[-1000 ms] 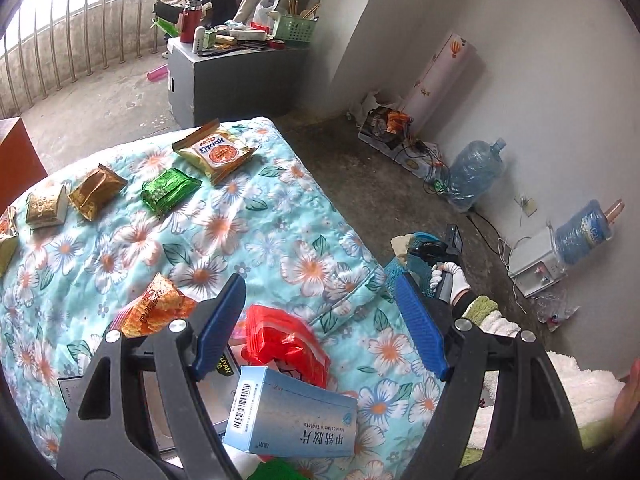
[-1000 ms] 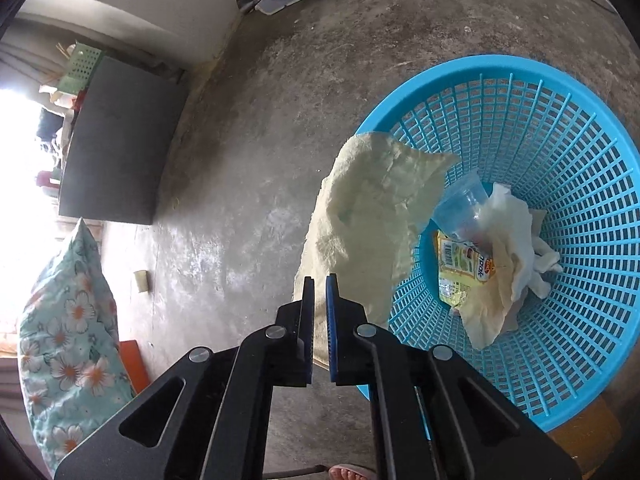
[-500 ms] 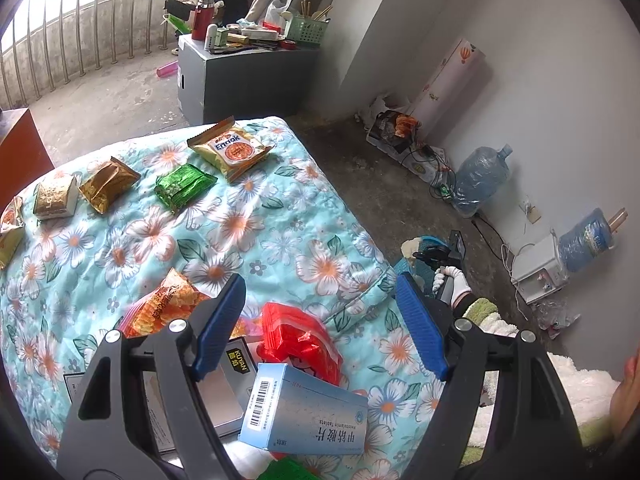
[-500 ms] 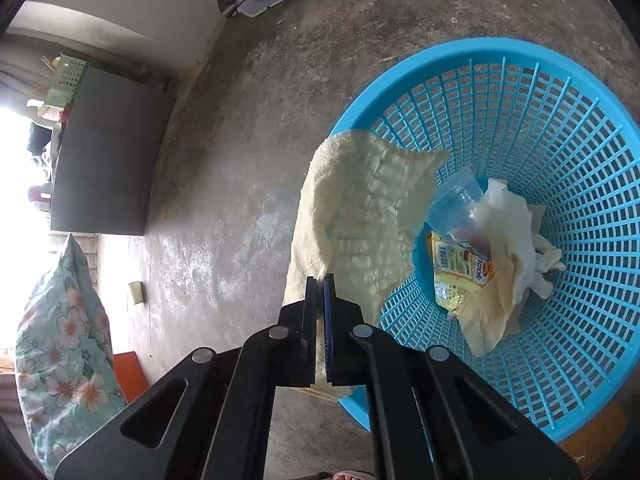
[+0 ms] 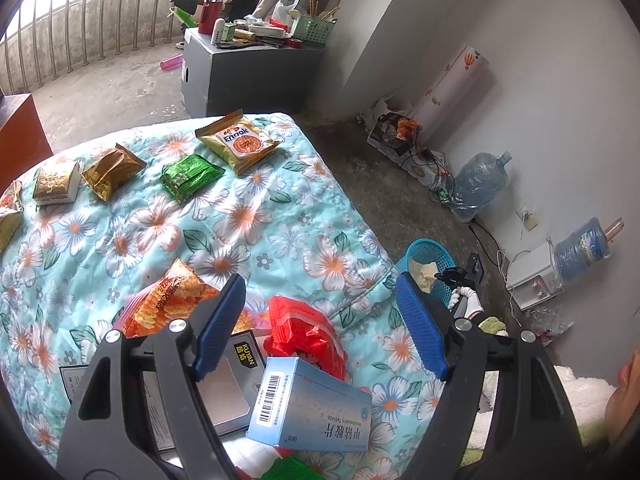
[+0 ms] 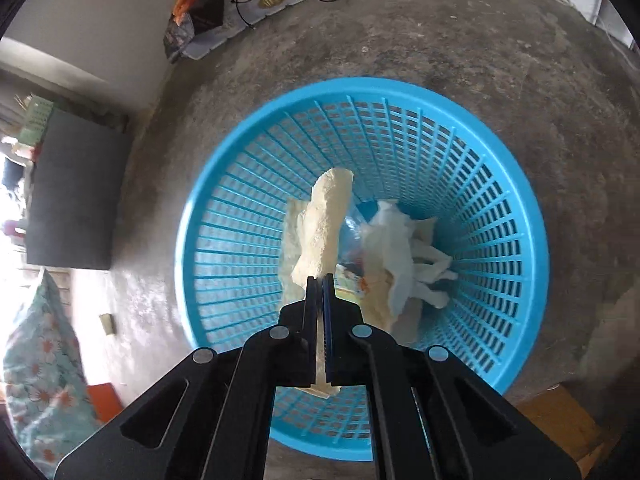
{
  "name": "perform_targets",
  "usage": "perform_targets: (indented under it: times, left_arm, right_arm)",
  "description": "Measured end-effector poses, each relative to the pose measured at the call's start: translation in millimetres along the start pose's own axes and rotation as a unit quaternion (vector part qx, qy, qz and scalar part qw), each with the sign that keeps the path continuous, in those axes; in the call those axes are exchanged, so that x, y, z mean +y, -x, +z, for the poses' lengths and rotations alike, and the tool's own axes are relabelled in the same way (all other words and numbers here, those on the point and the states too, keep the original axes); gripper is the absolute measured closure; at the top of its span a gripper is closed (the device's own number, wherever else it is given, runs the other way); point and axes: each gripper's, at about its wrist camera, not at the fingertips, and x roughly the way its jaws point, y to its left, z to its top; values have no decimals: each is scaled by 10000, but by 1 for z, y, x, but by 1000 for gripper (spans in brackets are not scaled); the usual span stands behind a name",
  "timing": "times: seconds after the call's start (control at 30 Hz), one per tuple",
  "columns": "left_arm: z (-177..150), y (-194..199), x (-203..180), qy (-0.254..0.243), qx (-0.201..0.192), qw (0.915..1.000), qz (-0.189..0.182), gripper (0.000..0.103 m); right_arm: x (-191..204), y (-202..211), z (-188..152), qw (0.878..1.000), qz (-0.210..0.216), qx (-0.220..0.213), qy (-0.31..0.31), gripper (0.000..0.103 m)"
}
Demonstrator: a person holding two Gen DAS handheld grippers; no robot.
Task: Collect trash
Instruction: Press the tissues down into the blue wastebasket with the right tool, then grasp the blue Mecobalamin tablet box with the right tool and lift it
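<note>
- left wrist view: the left claw (image 5: 320, 324) hangs with jaws spread wide and nothing between them, over the bed's (image 5: 280, 216) near edge, likely ready for the next piece. below it lie a red wrapper (image 5: 304, 330), a blue medicine box (image 5: 312, 408) and an orange snack bag (image 5: 168, 300); more packets sit along the far edge.
- right wrist view: the right claw (image 6: 319, 280) is clenched on a cream-coloured cloth scrap (image 6: 320, 228), held straight above the blue basket (image 6: 224, 240) on the floor, so letting go should drop it onto the white paper (image 6: 396, 244) already inside.
</note>
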Motion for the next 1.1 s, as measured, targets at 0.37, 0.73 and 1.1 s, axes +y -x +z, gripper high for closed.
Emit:
perform_targets:
  times: [0.37,0.73,1.1]
  left_arm:
    - [-7,14,8,107,-90,9999,-49,30]
    - [-36,80,24,355,-716,9968,-69,30]
    - [-96,139,63,809,-1363,9874,20,29]
  right_arm:
    - [24,-14,-28,9813,-1279,322,1401,66]
    - [56,142,-69,9783,-65,-761,1924,63]
    - [134,348,-227,8874,1674,-2137,3727,18]
